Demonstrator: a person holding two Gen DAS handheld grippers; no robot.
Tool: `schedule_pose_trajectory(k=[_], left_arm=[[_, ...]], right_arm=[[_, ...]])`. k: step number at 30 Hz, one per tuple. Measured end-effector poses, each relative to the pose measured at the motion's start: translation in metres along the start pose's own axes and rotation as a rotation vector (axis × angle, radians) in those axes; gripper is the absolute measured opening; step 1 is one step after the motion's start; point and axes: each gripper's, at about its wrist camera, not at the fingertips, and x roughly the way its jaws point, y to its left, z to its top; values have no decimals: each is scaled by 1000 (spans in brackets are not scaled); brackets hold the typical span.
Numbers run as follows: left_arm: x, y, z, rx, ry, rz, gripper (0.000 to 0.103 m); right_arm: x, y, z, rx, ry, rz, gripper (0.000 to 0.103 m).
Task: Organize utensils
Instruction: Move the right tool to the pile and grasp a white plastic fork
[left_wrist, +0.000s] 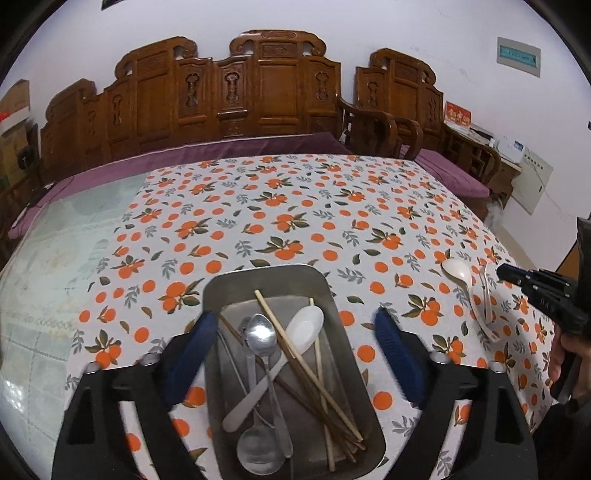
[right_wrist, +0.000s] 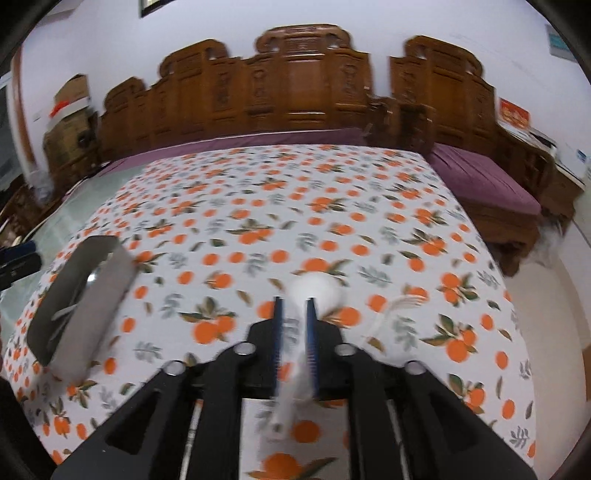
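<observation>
A metal tray (left_wrist: 229, 284) sits on the orange-print tablecloth and holds metal spoons (left_wrist: 262, 332), a white spoon (left_wrist: 306, 325) and several chopsticks (left_wrist: 295, 354). My left gripper (left_wrist: 295, 314) hovers over the tray with its blue pads wide open on either side and nothing between them. To the right, a white spoon (left_wrist: 458, 271) and a white fork (left_wrist: 485, 295) lie on the cloth. My right gripper (right_wrist: 295, 301) is above that white spoon (right_wrist: 314, 290), its pads a narrow gap apart and the handle showing blurred between them. The fork (right_wrist: 400, 302) lies just right of it.
The tray (right_wrist: 110, 273) is at the left in the right wrist view, with the left gripper (right_wrist: 18, 258) at the edge. The right gripper (left_wrist: 517, 277) and a hand (left_wrist: 565, 350) show at the right in the left wrist view. A carved wooden bench with a purple cushion (left_wrist: 240, 147) stands behind the table.
</observation>
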Motion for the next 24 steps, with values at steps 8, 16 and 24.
schedule_pose_trajectory(k=[8,16,24], left_arm=[[-1,-20,-4,30,-2,-12,91],[-1,-45,-5,61,5,-31,91],[8,-79,-9,103,42,-54,91]], right_arm=[[21,-41,-11,48,59,-41,35],[57,-53,-12,79,134,-51,35],[67,-53,-10,72,175,-65,7]])
